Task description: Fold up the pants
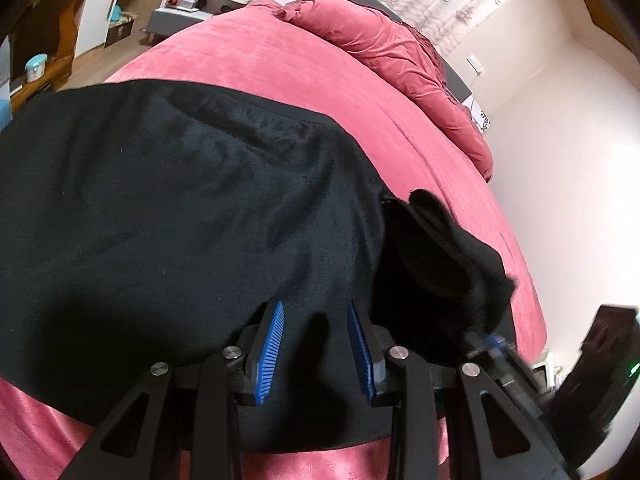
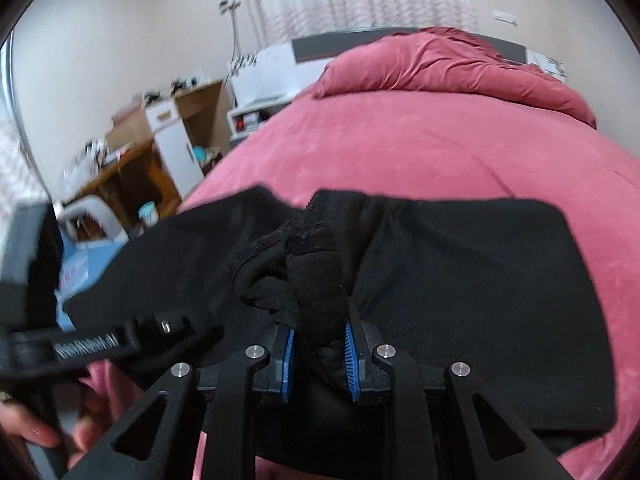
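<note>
Right gripper (image 2: 318, 354) tight on bunched black pants (image 2: 460, 280).

The pants (image 1: 168, 200) are matt black cloth with a soft, slightly fuzzy nap. The bed cover (image 1: 280, 76) is pink-red cloth with a velvety, suede-like surface, and the bunched duvet (image 2: 448, 64) has a faint sheen. The left gripper (image 1: 316, 344) and right gripper (image 2: 318, 356) are matt black plastic with bright metal pins and ribbed blue pads (image 1: 272, 348). The side furniture (image 2: 132, 176) is brown wood.
</note>
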A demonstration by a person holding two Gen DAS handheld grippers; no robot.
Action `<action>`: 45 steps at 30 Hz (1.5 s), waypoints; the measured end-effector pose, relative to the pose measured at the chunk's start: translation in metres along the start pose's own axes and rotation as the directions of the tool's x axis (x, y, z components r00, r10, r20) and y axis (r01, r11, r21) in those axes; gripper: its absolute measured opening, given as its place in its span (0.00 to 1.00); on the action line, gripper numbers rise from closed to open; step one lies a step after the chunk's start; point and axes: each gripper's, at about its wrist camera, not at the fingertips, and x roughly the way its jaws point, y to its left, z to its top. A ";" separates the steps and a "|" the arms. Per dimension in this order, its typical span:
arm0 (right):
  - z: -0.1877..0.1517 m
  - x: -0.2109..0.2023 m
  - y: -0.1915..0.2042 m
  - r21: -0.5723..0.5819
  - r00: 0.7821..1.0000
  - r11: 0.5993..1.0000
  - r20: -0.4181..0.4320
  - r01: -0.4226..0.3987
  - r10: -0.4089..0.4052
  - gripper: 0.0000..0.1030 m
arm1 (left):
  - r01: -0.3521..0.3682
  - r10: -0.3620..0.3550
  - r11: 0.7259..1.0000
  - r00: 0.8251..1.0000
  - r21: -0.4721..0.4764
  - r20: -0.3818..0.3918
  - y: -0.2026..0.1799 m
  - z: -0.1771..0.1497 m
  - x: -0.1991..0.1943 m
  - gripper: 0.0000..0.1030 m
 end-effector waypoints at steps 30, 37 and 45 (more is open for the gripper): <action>-0.027 -0.088 -0.171 0.473 0.995 0.880 0.061 0.037 -0.075 0.28 | 0.134 -0.118 0.989 0.973 0.068 -0.198 -0.084 0.022 0.079 0.15; -0.027 -0.080 -0.174 0.513 0.998 0.857 0.008 0.055 -0.069 0.28 | 0.242 -0.228 0.967 0.961 0.075 -0.156 -0.099 0.039 0.035 0.12; -0.028 -0.063 -0.155 0.411 0.992 0.904 -0.093 0.114 -0.083 0.26 | 0.088 -0.054 0.987 0.968 0.133 -0.244 -0.071 0.025 0.054 0.13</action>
